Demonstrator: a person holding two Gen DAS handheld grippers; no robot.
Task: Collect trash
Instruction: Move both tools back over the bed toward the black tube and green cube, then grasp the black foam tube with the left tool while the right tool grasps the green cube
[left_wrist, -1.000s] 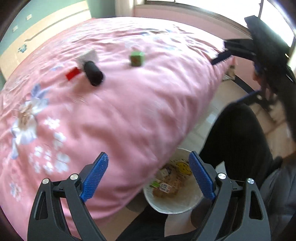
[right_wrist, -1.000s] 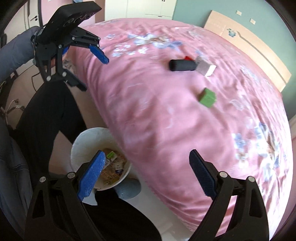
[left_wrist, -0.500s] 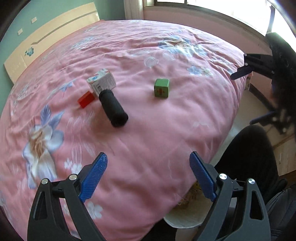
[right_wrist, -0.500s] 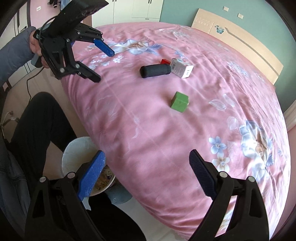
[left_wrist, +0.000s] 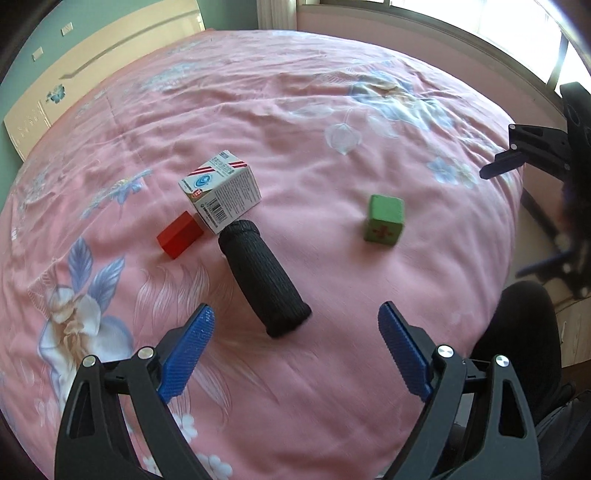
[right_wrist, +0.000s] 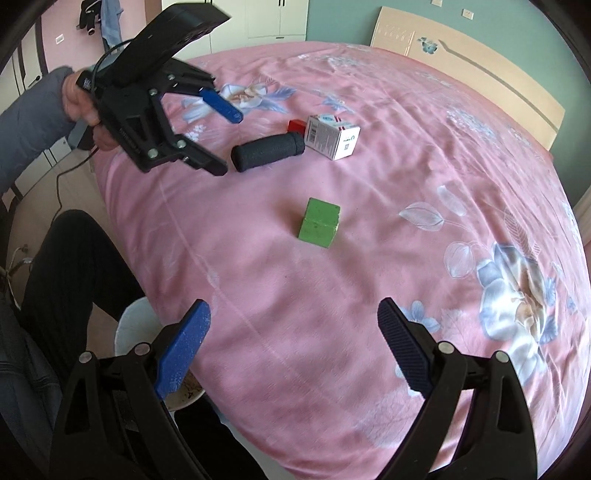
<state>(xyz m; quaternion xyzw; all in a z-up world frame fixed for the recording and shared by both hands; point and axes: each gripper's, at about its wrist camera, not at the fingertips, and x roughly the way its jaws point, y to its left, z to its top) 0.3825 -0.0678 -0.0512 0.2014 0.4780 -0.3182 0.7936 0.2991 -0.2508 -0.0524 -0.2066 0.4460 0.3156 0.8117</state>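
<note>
A pink quilted bedspread, soft and lightly creased, printed with pale blue and white flowers, covers the whole bed. Four small items lie on it. A black cylinder with a finely ribbed, fabric-like surface lies on its side; its far end touches a white cardboard box printed with red stripes, a blue emblem and a barcode. Just beside the box sits a small red block, smooth and rectangular. Well apart from these three stands a green cube, matte, with a red cross-like mark on the face toward the left camera; in the right wrist view the same cube shows scuffed edges.

The left gripper hovers over the near end of the black cylinder, its ribbed blue fingers spread wide and gripping nothing. The right gripper hangs above the bed's edge, fingers likewise wide apart and empty, with the green cube ahead of it.

Below the bed edge, a white round bin stands on the floor by a dark trouser leg; what lies inside it looks like paper scraps, though only a sliver shows.
</note>
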